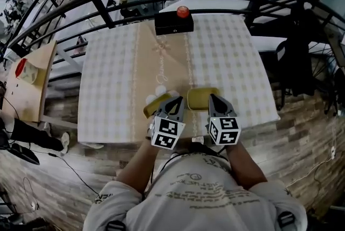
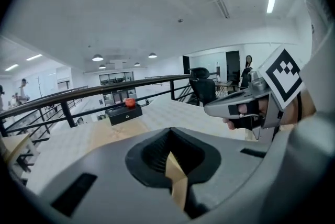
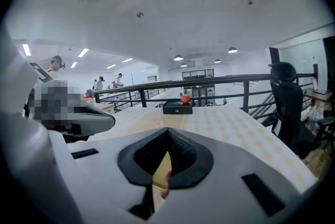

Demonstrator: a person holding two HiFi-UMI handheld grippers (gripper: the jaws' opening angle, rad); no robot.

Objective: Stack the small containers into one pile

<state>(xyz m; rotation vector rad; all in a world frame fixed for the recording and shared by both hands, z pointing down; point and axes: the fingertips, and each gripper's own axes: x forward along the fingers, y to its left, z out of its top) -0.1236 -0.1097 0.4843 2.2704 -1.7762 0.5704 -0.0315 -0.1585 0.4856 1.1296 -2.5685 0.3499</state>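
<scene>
My left gripper [image 1: 173, 101] pinches the tilted container [image 1: 153, 106], my right gripper [image 1: 214, 99] the flat container [image 1: 198, 98]; I'd level the tilted one (rims aligned) before nesting.

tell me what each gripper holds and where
The left gripper: rim of the left yellow container. The right gripper: near rim of the right yellow container.

Pale printed T-shirt [image 1: 200, 193], perhaps grey.
</scene>
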